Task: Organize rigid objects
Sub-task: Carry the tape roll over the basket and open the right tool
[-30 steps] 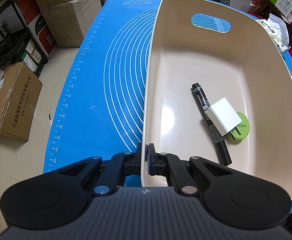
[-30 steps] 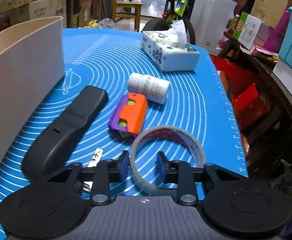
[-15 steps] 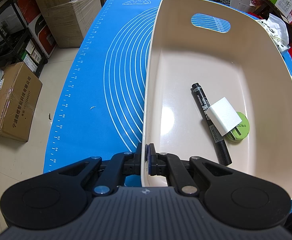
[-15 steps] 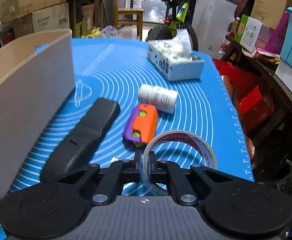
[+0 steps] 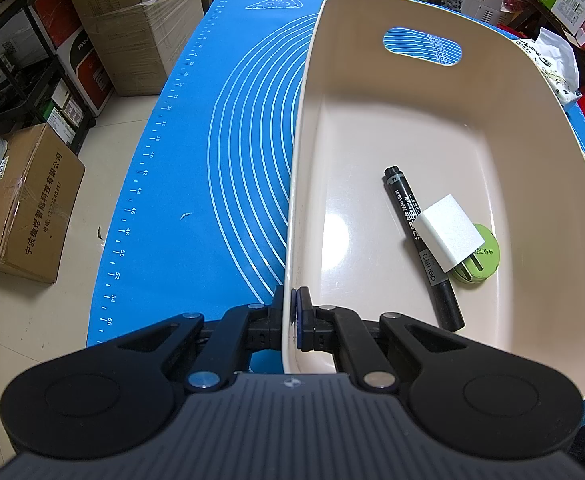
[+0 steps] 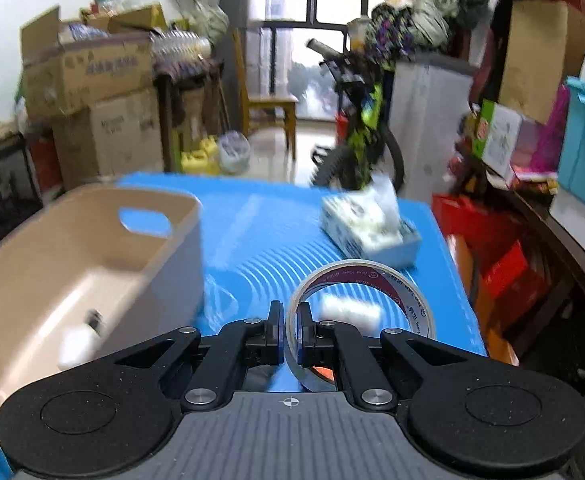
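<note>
- The left gripper has its fingers pinching the near rim of a beige bin, one finger outside the wall and one inside.
- The bin sits on a blue mat that covers the counter; a handle slot in the bin's far wall shows the mat through it.
- On the bin's floor lies a black marker, pointing away from the gripper at a slant.
- A white plug adapter rests across the marker's middle, its prongs over a flat green round thing just beside the marker.
- The right gripper has its fingers pinching the wall of a roll of clear tape, one finger outside the ring and one inside it.
- The roll is held off the mat, to the right of the bin, its opening facing upward and toward the camera.
- Through the ring a blurred white thing shows on the mat below.
- A tissue box sits farther back on the mat, near its right edge and well apart from the bin.
- The right view is smeared, so small things inside the bin there are hard to tell.
- Cardboard boxes stand on the floor to the left of the counter.
</note>
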`<state>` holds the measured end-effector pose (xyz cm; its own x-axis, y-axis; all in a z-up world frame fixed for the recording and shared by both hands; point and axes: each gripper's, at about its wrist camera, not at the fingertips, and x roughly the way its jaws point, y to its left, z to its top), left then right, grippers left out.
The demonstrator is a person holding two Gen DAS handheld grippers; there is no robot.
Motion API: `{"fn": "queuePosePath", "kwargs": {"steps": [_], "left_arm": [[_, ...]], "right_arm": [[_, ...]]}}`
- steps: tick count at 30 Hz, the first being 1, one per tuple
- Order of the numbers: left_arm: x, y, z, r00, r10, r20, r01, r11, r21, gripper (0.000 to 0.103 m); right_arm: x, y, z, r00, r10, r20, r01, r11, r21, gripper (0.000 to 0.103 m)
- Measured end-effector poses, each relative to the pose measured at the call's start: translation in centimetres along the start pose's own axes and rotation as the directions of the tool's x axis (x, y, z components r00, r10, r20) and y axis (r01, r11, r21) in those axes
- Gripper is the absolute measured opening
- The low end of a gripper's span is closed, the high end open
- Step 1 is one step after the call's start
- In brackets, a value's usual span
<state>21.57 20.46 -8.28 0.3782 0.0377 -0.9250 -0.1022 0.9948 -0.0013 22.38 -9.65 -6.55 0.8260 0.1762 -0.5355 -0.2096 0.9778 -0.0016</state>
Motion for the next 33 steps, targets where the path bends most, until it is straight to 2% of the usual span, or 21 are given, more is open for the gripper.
{"fn": "queuePosePath", "kwargs": {"steps": [9,16,22,28,33], "left_arm": [[0.0,0.0,0.0,1.000,0.000,0.000,0.000,1.000,0.001,0.006],[0.0,0.0,0.0,1.000,0.000,0.000,0.000,1.000,0.000,0.006],[0.0,0.0,0.0,1.000,-0.001,0.001,0.001,1.000,0.001,0.005],[0.0,0.0,0.0,1.000,0.000,0.001,0.000,1.000,0.001,0.005],[0.0,0.0,0.0,1.000,0.000,0.000,0.000,1.000,0.000,0.005]], "right_arm": [[-1.3,5.2,3.8,0.990,0.121,0.078,-0.118,0.992,-0.037,0.018],[-0.5,10.3,5.1,0.976,0.208,0.059,-0.201,0.973,-0.116,0.018],[1.0,14.4,4.4,0.967,0.255,-0.016,-0.254,0.952,-0.168,0.018],[2.9,17.1,3.0,0.948,0.278,-0.153,-0.306,0.927,-0.215,0.018],[4.4,18.4,2.2,0.923,0.274,-0.268,-0.338,0.912,-0.231,0.018]]}}
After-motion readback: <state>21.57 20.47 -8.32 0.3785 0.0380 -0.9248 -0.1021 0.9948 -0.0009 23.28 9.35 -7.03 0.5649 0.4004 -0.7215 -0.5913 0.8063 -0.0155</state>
